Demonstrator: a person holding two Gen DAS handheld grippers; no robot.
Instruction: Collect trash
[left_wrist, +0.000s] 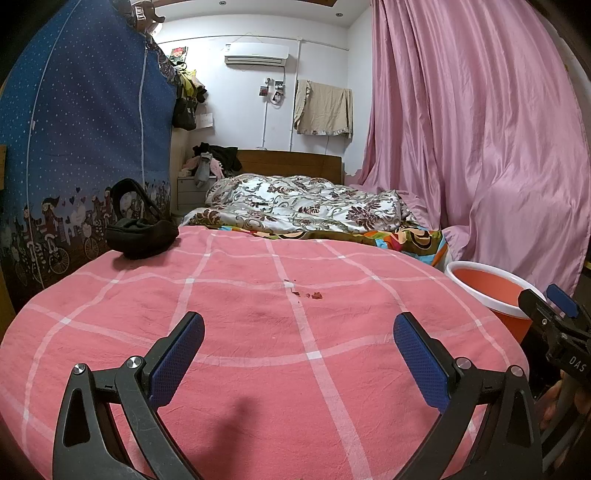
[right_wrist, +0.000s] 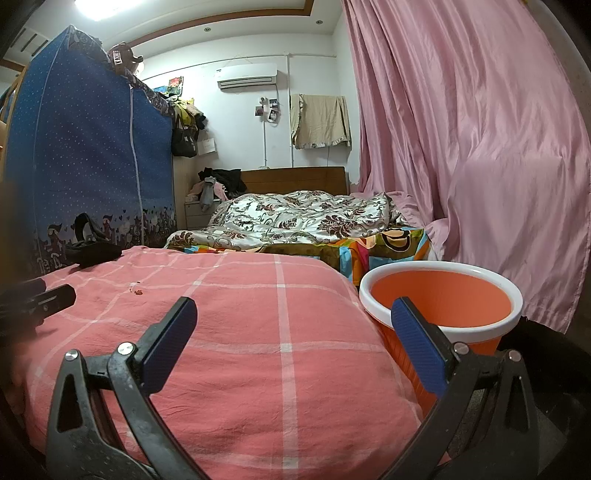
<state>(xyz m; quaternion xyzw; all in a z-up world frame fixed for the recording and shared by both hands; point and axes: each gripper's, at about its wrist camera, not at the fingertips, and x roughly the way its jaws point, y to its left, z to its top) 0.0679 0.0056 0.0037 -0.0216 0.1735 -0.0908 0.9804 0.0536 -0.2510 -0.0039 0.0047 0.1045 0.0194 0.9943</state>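
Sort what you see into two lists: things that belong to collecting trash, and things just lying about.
Belongs to the job:
red scraps on the pink cover
orange bucket
left tool, open
right tool, open

Just lying about:
black bag
flowered quilt
pink curtain
beige cloth on the wall

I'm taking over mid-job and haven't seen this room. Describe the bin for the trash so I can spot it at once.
Start at the pink checked cover that fills the foreground, then go to its right edge, toward the pink curtain. There stands the orange bucket, round, open-topped, beside the cover, below its top. Its thick white rim sets it apart; nothing else nearby is orange and hollow.
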